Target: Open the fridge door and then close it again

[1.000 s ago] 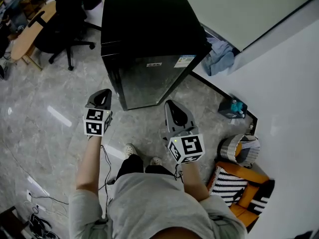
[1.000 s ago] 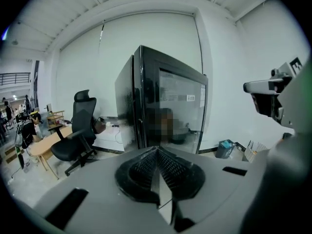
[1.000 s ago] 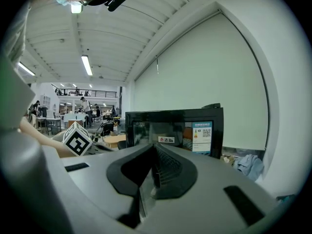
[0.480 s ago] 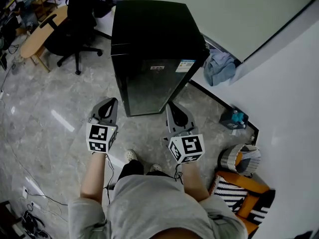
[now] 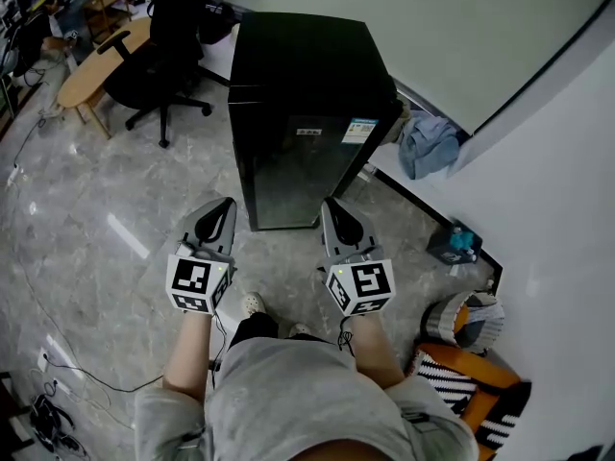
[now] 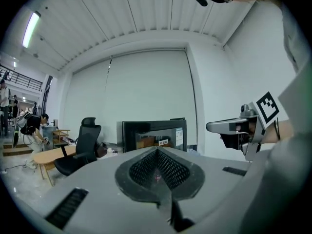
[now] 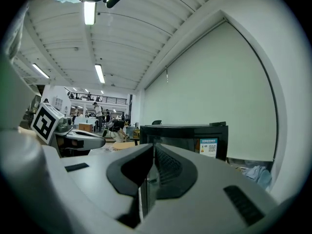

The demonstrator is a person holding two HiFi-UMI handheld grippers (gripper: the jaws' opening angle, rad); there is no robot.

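Observation:
A small black fridge [image 5: 307, 113] stands on the floor ahead of me with its door closed; two stickers sit near the door's top. It also shows as a dark box, the fridge [image 6: 153, 135] in the left gripper view and the fridge [image 7: 195, 135] in the right gripper view. My left gripper [image 5: 223, 206] is held level, short of the fridge's lower left corner, jaws shut and empty. My right gripper [image 5: 336, 206] hangs short of the lower right corner, also shut with nothing in it. Neither touches the fridge.
A black office chair [image 5: 168, 36] and a wooden desk [image 5: 91, 60] stand left of the fridge. Blue cloth [image 5: 430, 142] lies by the wall on the right, with a small box [image 5: 454, 243], a bin [image 5: 461, 320] and a striped orange item [image 5: 471, 392] nearer me. Cables [image 5: 58, 392] trail on the floor.
Both grippers have risen, the left one more, and it has drawn in toward the fridge's left corner. The fridge now sits more centred in the head view. Both jaws stay shut.

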